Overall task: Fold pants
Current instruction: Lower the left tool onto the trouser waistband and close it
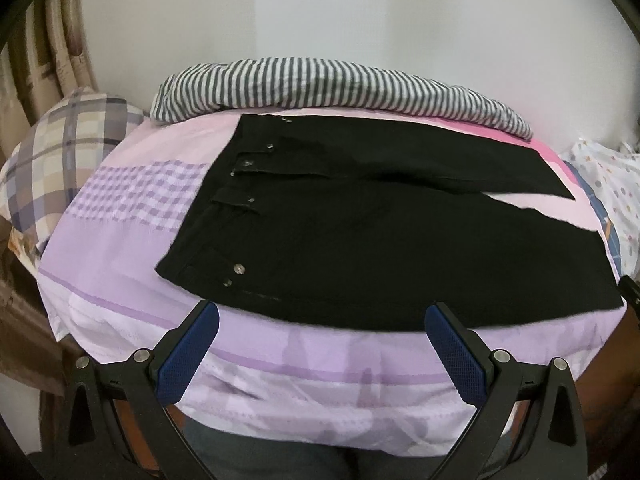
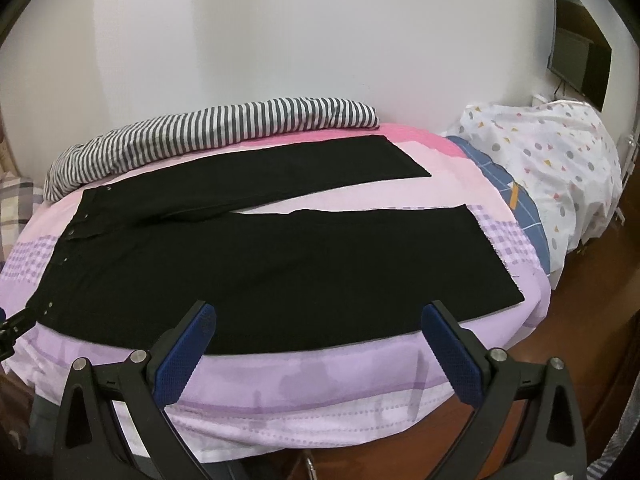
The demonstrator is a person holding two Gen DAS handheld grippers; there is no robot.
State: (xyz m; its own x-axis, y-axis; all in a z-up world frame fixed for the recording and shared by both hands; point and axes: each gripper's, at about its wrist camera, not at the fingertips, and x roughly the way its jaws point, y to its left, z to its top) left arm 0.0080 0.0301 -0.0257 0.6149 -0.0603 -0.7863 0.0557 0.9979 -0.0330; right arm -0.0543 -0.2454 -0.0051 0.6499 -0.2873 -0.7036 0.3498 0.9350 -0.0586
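Left wrist view: the black pants (image 1: 360, 240) lie flat on the bed (image 1: 120, 280), filling mid-frame, long axis left to right, waistband at left and the two legs splayed toward the right. The left claw (image 1: 322, 344) sits nearer the waist, the right claw (image 2: 320, 344) nearer the hems; both gape wide and empty, just short of the near leg's edge.
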